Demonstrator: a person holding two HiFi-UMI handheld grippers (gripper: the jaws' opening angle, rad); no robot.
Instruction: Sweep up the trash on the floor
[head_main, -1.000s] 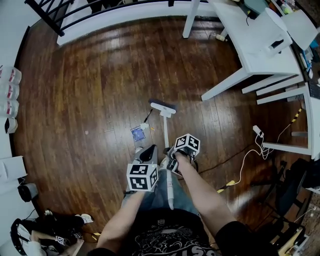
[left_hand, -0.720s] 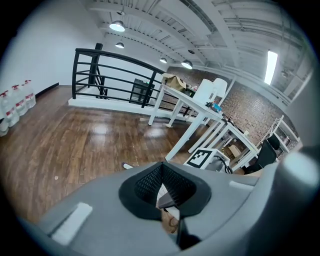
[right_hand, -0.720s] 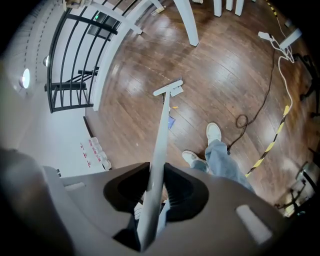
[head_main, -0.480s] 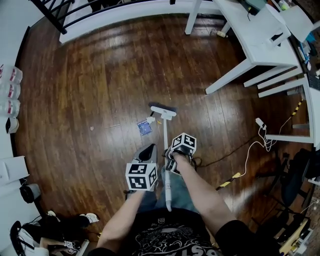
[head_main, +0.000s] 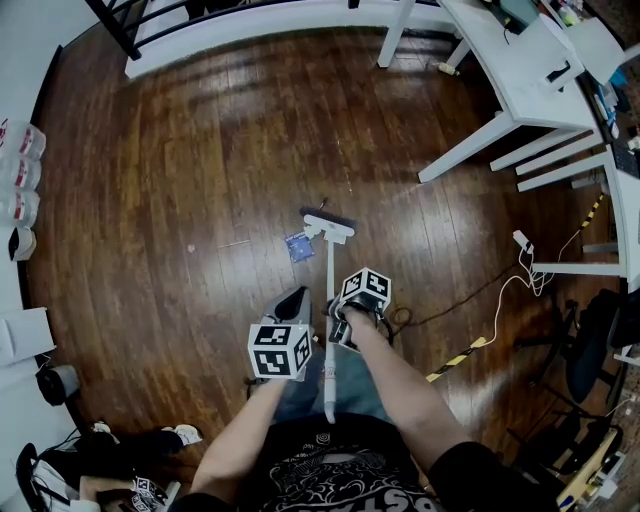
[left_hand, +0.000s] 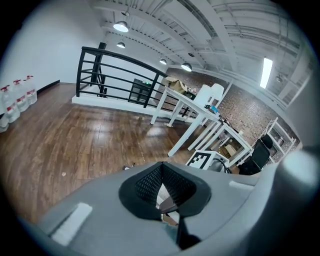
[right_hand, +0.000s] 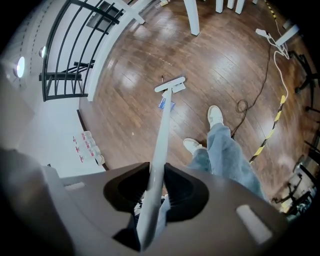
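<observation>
A broom with a long white handle (head_main: 329, 290) stands in front of me, its head (head_main: 328, 222) on the wooden floor. My right gripper (head_main: 344, 326) is shut on the handle, which runs out between the jaws (right_hand: 161, 135) to the head (right_hand: 170, 85). A blue wrapper (head_main: 296, 247) lies just left of the head and shows beside the handle (right_hand: 166, 104). A small dark scrap (head_main: 322, 203) sits just beyond the head. My left gripper (head_main: 292, 306) hangs left of the handle, jaws together (left_hand: 162, 182), with nothing seen reaching out past them.
White tables (head_main: 520, 80) stand at the upper right, with a power strip and cable (head_main: 520, 242) and yellow-black tape (head_main: 455, 360) on the floor to the right. A black railing (head_main: 140, 20) lines the far edge. Bottles (head_main: 20, 180) stand at the left wall. A pale speck (head_main: 190, 248) lies to the left.
The blue wrapper now lies closer to the broom head than a second ago. Both grippers keep their places by the handle; the whole view has shifted slightly forward.
</observation>
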